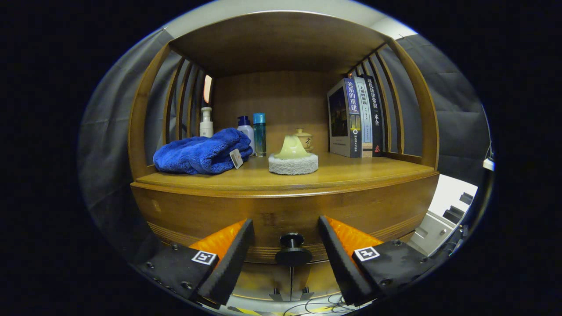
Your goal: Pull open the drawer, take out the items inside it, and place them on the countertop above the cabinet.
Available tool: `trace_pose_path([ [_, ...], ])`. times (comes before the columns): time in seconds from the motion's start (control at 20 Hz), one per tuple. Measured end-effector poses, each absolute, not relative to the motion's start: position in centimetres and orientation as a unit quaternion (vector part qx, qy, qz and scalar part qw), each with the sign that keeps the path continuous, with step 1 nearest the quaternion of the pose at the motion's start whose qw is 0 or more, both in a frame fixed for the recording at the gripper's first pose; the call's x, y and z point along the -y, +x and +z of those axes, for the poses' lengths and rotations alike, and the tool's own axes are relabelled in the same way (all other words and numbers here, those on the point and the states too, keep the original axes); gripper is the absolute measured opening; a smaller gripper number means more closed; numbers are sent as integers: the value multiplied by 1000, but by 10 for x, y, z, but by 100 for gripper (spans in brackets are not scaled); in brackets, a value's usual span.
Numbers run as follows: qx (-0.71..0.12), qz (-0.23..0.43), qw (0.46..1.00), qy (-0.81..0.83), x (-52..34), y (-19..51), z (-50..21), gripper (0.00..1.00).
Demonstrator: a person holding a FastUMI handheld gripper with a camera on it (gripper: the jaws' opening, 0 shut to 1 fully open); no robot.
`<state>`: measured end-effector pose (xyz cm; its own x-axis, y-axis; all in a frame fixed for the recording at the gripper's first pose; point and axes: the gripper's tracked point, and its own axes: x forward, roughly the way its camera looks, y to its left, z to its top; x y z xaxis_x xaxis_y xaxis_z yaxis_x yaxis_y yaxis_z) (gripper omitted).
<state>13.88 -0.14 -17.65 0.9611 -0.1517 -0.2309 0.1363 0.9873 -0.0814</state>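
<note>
The drawer sits closed in the front of the wooden cabinet, directly below the countertop, its face flush with the curved wood around it. A dark round knob projects from the lower middle of the drawer front. The gripper hangs level with that knob, its jaws spread wide apart: the knob lies in the gap between the two fingertips, with clear space on either side, so neither finger touches it and nothing is grasped. What lies inside the drawer cannot be seen. On the countertop above, near the front and roughly over the knob, a pale domed piece rests on a round grey pad. To its left a crumpled blue towel lies in a heap, a small tag hanging from its near edge. Behind the towel stand a white pump bottle, a white bottle with a dark blue cap and a slim teal bottle, the last two just beside each other. A small lidded cup stands behind the domed piece. At the right a row of books stands upright against the slatted side of the cabinet. Grey cloth hangs beyond the slats on both sides.
</note>
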Motion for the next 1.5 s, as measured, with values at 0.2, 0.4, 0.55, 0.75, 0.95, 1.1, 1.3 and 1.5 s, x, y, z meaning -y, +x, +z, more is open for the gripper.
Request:
trace_pose_path([
  [0.2, -108, -76, 991, -36, -4, 122, -163, 98],
  [0.4, -94, -55, 994, -25, -21, 80, -128, 98],
  [0.55, -69, -39, 996, -35, -35, 46, -84, 98],
  [0.75, -26, -31, 998, -38, -51, -7, -22, 98],
  [0.95, -26, -31, 998, -55, -55, -54, 4, 98],
  [1.1, -22, -39, 997, -60, -50, -81, 15, 97],
  [1.3, -9, -48, 997, -58, -47, -102, 22, 96],
  [1.5, -4, -40, 998, -50, -54, -94, 24, 96],
])
